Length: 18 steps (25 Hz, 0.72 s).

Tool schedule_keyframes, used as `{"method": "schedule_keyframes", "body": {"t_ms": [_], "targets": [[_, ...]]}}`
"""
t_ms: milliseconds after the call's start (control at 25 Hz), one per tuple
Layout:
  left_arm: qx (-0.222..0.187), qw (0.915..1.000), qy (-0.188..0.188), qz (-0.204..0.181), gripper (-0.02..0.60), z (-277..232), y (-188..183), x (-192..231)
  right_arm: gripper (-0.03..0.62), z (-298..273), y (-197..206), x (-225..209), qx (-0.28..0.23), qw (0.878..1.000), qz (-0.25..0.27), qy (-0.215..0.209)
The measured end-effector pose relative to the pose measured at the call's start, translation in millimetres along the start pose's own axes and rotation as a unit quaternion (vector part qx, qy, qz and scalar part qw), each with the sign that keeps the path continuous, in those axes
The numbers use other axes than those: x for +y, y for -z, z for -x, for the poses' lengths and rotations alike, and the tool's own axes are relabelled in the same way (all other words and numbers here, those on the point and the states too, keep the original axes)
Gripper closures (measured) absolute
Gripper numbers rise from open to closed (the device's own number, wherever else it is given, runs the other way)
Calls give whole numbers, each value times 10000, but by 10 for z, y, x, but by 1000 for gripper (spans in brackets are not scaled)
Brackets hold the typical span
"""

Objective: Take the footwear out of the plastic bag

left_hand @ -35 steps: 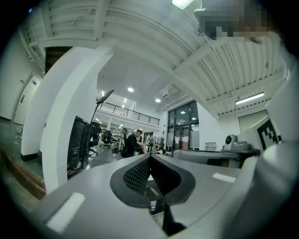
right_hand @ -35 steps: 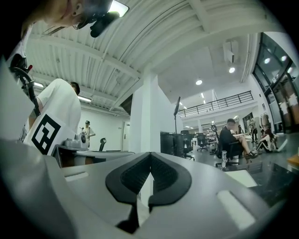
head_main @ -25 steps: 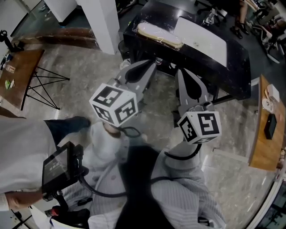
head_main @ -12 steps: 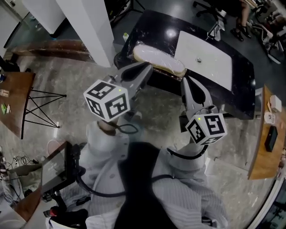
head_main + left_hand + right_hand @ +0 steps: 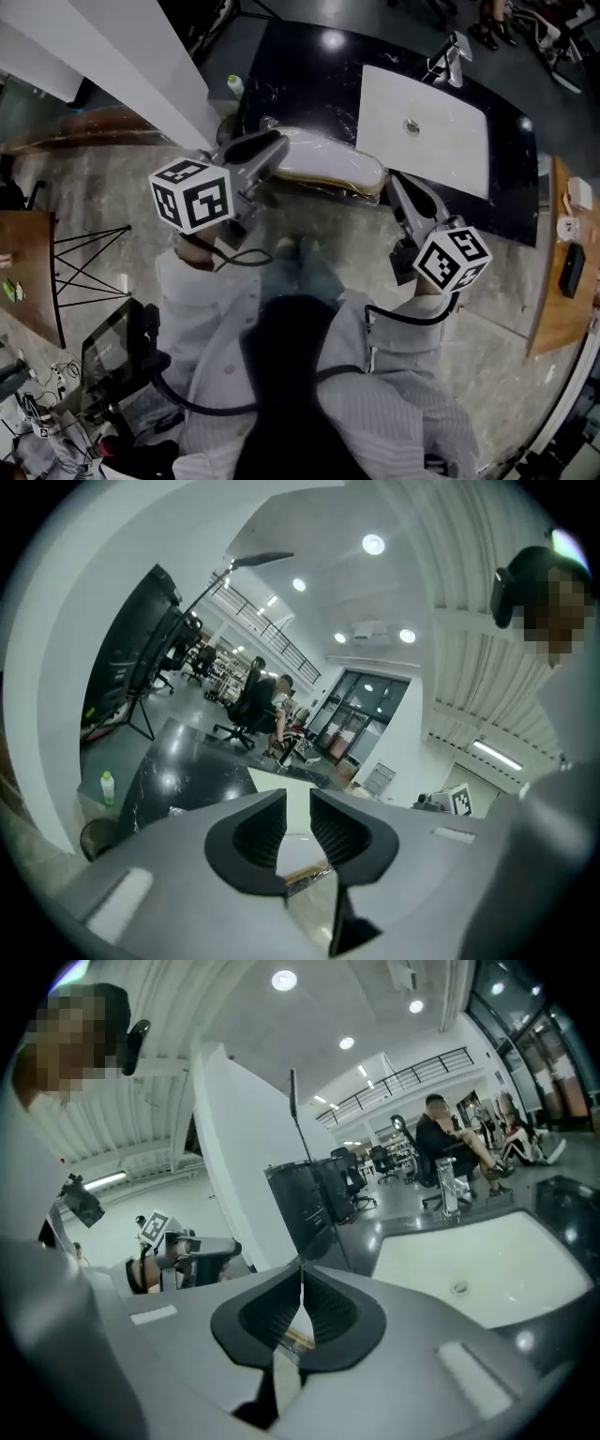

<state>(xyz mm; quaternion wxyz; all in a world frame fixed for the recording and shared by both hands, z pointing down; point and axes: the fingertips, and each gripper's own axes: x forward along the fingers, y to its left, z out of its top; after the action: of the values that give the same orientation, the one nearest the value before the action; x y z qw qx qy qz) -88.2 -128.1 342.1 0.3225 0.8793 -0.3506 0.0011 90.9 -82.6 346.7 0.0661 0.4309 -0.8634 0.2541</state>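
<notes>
**A:** Where's the plastic bag (image 5: 328, 167)?

**B:** Twelve o'clock, on the near edge of the black counter (image 5: 291, 84), beside the white sink (image 5: 422, 127). It's long and glossy, and the pale shape inside is presumably the footwear.

**A:** Handling?

**B:** Likely light, with limp, slippery film, so pinch a loose end. At its nine o'clock the left gripper (image 5: 272, 142) has just been opening, with nothing in the narrow gap. At three o'clock the right gripper (image 5: 394, 180) is closed and empty.

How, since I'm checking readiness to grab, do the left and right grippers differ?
Left gripper: fingers slightly apart, having just been opening, nothing between them; right gripper: fingers together. The left gripper nears the left end of the plastic bag, the right gripper its right end. Both point toward the bag and hold nothing.
</notes>
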Motion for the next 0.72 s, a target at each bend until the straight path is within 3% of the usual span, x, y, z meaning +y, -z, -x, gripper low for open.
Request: {"method": "schedule_keyframes", "body": {"t_ms": [200, 400, 520, 720], "targets": [[729, 9966, 158, 346, 467, -109, 179, 260, 518, -36, 317, -413, 588, 9964, -611, -76], [1276, 9900, 133, 594, 337, -157, 342, 633, 464, -190, 646, -679, 1110, 9852, -1285, -242], [1638, 9844, -74, 644, 301, -137, 469, 872, 452, -240, 786, -770, 1294, 9768, -1663, -384], [2171, 9725, -197, 821, 301, -132, 658, 1258, 446, -322, 926, -900, 1513, 9699, -1853, -468]]}}
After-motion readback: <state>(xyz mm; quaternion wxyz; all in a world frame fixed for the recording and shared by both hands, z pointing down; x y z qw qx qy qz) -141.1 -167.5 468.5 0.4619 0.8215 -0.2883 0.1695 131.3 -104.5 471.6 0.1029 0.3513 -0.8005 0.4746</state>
